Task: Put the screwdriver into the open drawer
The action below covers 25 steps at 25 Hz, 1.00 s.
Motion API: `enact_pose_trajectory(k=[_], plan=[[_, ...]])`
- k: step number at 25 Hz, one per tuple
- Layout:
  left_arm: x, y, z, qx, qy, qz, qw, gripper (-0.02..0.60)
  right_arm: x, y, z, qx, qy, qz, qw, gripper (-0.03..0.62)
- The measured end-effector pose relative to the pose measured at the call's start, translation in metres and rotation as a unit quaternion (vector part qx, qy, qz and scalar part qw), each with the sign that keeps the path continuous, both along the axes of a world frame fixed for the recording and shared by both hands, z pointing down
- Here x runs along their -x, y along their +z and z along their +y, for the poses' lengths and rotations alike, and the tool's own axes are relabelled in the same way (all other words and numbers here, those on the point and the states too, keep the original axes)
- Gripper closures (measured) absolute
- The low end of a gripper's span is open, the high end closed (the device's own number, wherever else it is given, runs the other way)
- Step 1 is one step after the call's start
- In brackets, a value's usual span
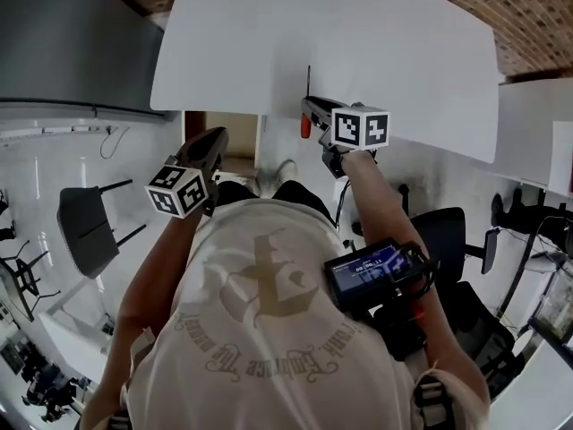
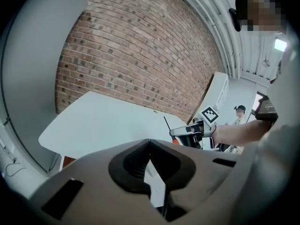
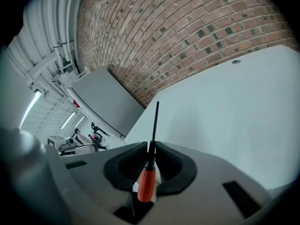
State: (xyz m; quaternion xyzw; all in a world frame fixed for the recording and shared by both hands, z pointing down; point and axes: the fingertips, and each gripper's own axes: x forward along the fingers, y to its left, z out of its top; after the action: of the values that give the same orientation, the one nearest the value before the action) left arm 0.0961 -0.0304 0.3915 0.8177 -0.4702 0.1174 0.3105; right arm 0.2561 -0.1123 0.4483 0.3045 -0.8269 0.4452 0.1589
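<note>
The screwdriver [image 3: 146,184] has an orange handle and a thin black shaft that sticks out past the jaws. My right gripper [image 3: 150,146] is shut on it where handle meets shaft. In the head view, the right gripper [image 1: 310,107] holds the screwdriver [image 1: 305,125] over the near edge of the white table [image 1: 394,52], shaft pointing away from me. My left gripper [image 1: 217,139] hangs lower left of the table edge, over a tan opening [image 1: 235,131]; I cannot tell whether that is the drawer. The left gripper [image 2: 150,142] is shut with nothing in it and sees the right gripper [image 2: 180,131].
A brick wall [image 2: 140,46] stands behind the table. A grey panel [image 1: 63,43] is at the left, a dark chair [image 1: 85,227] on the floor beside me, and office chairs [image 1: 466,240] at the right. A person [image 2: 240,114] stands far off.
</note>
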Motion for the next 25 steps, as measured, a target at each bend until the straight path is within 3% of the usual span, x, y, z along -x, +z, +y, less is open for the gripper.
enact_pose_trajectory(k=[11,25], plan=[[0.013,-0.004,0.008,0.002,-0.018,-0.008,0.9998,0.561,0.022,0.002,0.008,0.000,-0.021,-0.026,0.999,0.528],[0.089,0.013,0.009,0.011,-0.006,0.012,0.9998,0.561,0.086,0.007,0.025,0.010,-0.006,-0.014,1.000,0.528]])
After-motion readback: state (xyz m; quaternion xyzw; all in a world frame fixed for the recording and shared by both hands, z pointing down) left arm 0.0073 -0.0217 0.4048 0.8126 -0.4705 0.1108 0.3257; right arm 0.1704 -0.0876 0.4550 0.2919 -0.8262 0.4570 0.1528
